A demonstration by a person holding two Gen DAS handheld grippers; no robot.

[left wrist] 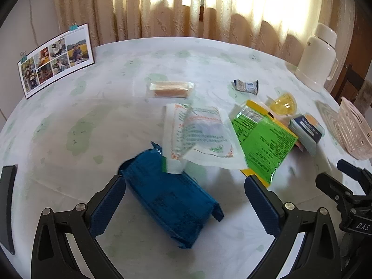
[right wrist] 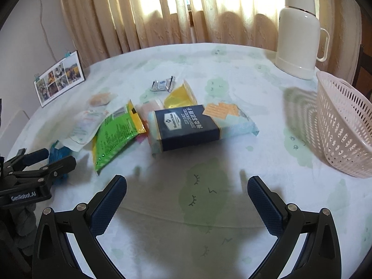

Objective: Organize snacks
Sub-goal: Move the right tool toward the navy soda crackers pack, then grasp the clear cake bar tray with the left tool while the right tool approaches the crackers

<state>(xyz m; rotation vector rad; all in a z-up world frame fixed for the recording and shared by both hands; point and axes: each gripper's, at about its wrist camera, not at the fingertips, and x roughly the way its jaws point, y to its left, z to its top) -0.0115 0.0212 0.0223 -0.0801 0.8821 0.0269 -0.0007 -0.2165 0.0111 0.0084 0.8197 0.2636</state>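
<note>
**Both hand-held grippers empty, nothing yet in the basket**

The left hand-held gripper (left wrist: 184, 200) hangs spread wide over the surface (left wrist: 81, 107), holding nothing; the blue pack (left wrist: 172, 204) lies flat between its fingers and just ahead, not touched by either pad as far as the left wrist view shows. The right hand-held gripper (right wrist: 187, 200) is likewise released and empty, above a bare stretch of cloth.

Beyond the blue pack, a white pouch (left wrist: 204, 134) overlaps its far end, and a green bag (left wrist: 262, 139) lies to the right of that. Farther ahead of the left hand-held gripper sits a clear-wrapped cake (left wrist: 171, 89), and off to the right a small foil sachet (left wrist: 246, 86) and a yellow cup (left wrist: 284, 103).

Straight ahead of the right hand-held gripper lies the navy box (right wrist: 188, 127), resting on a pale packet. The basket (right wrist: 344, 125) stands to its right, near the surface's edge, and what shows of its inside looks empty. A flask (right wrist: 300, 34) stands behind it.

The sorting appears barely begun: every snack in view lies loose on the surface, and all of them remain to be gathered. The blue pack looks like the likeliest first pick.
</note>
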